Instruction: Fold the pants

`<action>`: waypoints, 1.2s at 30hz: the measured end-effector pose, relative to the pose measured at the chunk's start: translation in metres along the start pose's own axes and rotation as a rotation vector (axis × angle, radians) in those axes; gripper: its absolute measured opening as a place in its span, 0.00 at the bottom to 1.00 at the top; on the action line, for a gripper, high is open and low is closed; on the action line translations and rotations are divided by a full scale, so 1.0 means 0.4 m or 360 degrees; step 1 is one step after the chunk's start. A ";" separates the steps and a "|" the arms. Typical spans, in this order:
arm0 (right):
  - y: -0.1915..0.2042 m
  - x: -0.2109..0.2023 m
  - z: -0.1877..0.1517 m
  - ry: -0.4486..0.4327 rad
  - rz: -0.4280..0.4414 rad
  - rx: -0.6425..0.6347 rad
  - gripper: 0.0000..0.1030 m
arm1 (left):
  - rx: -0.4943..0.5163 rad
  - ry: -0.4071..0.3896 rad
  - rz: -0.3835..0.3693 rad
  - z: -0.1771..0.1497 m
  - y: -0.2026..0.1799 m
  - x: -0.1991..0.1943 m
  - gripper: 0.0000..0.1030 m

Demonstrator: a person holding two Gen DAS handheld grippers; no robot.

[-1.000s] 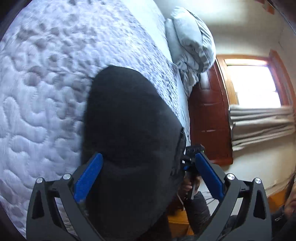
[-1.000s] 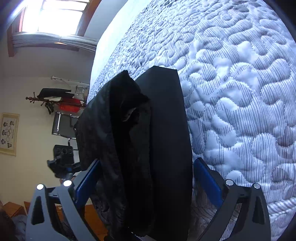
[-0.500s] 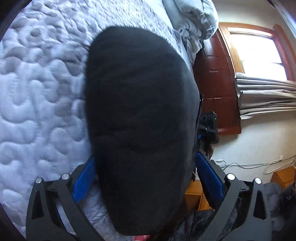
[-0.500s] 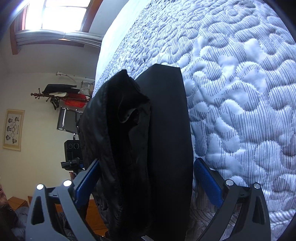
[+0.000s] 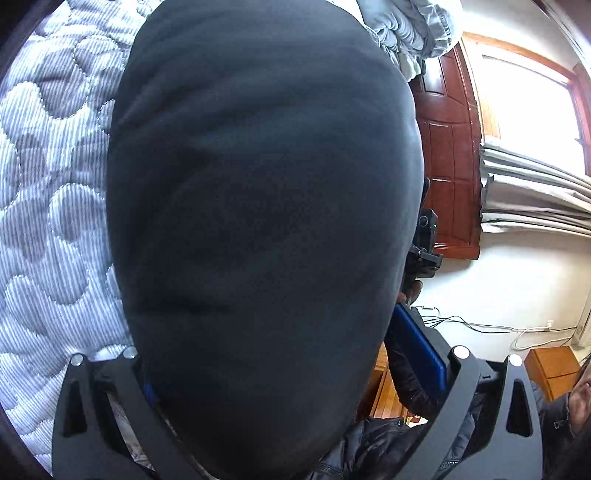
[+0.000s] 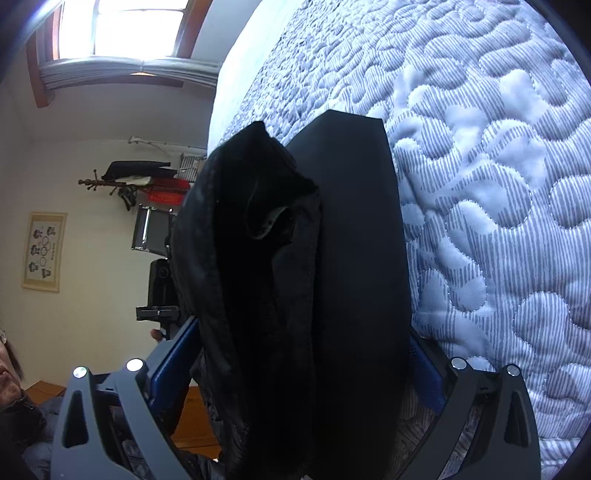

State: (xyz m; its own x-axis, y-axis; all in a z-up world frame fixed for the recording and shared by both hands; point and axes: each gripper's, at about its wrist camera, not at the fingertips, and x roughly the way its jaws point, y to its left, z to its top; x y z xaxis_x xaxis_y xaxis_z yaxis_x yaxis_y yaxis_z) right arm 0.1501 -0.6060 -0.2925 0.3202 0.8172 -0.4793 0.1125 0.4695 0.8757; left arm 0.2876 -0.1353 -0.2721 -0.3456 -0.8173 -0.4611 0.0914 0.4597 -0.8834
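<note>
The black pants [image 5: 258, 206] fill most of the left wrist view, lying between the wide-apart blue fingers of my left gripper [image 5: 280, 350]. In the right wrist view the pants [image 6: 351, 258] sit as a folded bundle with a crumpled open end [image 6: 266, 221] on the quilted bed. My right gripper [image 6: 295, 354] has its blue fingers spread on either side of the bundle. Both sets of jaws stand wide, and the cloth between them hides the fingertips. The other gripper's body shows beyond the pants in each view [image 5: 424, 240] [image 6: 159, 295].
A grey-and-white quilted bedspread [image 6: 498, 184] covers the bed. Pillows [image 5: 413, 26] lie at its head. A wooden door [image 5: 450, 155], a curtained window [image 5: 528, 110], a coat rack [image 6: 129, 181] and wooden furniture [image 5: 550, 369] stand beside the bed.
My left gripper has moved forward along the pants, so the black cloth now fills its view. My right gripper has edged slightly closer to the bundle.
</note>
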 end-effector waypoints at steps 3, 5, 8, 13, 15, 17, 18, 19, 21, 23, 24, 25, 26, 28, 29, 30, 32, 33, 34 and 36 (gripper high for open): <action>0.000 -0.001 0.003 0.0018 0.0010 -0.0011 0.97 | -0.0011 0.0019 -0.0006 -0.002 -0.001 -0.001 0.97; -0.003 -0.003 0.005 0.0016 0.0026 -0.0010 0.97 | 0.0003 0.0060 -0.0067 -0.003 -0.007 0.003 0.97; -0.014 0.000 0.012 0.0052 0.0032 -0.0004 0.96 | -0.0006 0.0108 -0.0104 0.000 -0.002 0.019 0.97; -0.023 -0.006 0.021 0.0083 0.0072 -0.0001 0.97 | -0.0030 0.0112 -0.0017 0.002 -0.016 0.053 0.97; -0.014 0.001 0.018 0.0089 0.0074 -0.0023 0.97 | -0.0014 0.0112 0.0002 -0.003 -0.030 0.066 0.97; -0.007 0.002 0.018 0.0090 0.0061 -0.0043 0.97 | -0.0032 0.0113 -0.0095 -0.009 -0.038 0.072 0.97; -0.005 0.000 0.017 0.0082 0.0056 -0.0052 0.97 | -0.0042 0.0110 -0.0133 -0.012 -0.038 0.075 0.97; -0.003 -0.001 0.016 0.0071 0.0048 -0.0058 0.96 | -0.0037 0.0104 -0.0123 -0.014 -0.037 0.081 0.97; 0.004 0.001 0.014 0.0056 0.0006 -0.0083 0.86 | -0.0066 0.0049 -0.0071 -0.017 -0.033 0.092 0.96; 0.005 -0.007 0.007 0.0027 0.0006 -0.0084 0.73 | -0.0076 0.0001 -0.0045 -0.024 -0.038 0.094 0.93; 0.007 -0.012 0.003 0.0016 0.0011 -0.0088 0.70 | -0.0080 -0.0016 -0.0017 -0.027 -0.040 0.094 0.86; 0.012 -0.018 -0.001 0.0007 0.0014 -0.0097 0.63 | -0.0097 -0.0035 0.0011 -0.030 -0.039 0.093 0.81; 0.021 -0.022 -0.006 0.0000 0.0021 -0.0118 0.56 | -0.0106 -0.0049 0.0021 -0.033 -0.039 0.092 0.73; 0.044 -0.026 -0.014 -0.0012 0.0010 -0.0153 0.48 | -0.0097 -0.0067 0.0028 -0.039 -0.047 0.094 0.61; 0.055 -0.027 -0.017 -0.0018 -0.0002 -0.0169 0.45 | -0.0092 -0.0068 0.0030 -0.040 -0.052 0.096 0.55; 0.063 -0.029 -0.019 -0.0025 -0.0009 -0.0181 0.43 | -0.0096 -0.0073 0.0024 -0.041 -0.058 0.098 0.50; 0.077 -0.037 -0.023 -0.0058 -0.0001 -0.0185 0.38 | -0.0086 -0.0082 -0.0003 -0.039 -0.059 0.092 0.43; 0.087 -0.042 -0.024 -0.0075 0.0003 -0.0192 0.38 | -0.0075 -0.0095 -0.0026 -0.040 -0.066 0.094 0.40; 0.096 -0.045 -0.024 -0.0089 0.0003 -0.0201 0.36 | -0.0069 -0.0105 -0.0044 -0.029 -0.073 0.093 0.38; 0.121 -0.056 -0.023 -0.0118 0.0008 -0.0230 0.35 | -0.0057 -0.0130 -0.0074 -0.024 -0.077 0.090 0.34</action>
State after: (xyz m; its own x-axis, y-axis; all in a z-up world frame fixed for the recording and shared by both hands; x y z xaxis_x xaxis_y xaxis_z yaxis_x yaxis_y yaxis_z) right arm 0.1397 -0.5984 -0.2401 0.3897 0.7953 -0.4644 -0.0243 0.5130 0.8581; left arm 0.2634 -0.1757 -0.2608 -0.2713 -0.8630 -0.4262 0.0430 0.4315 -0.9011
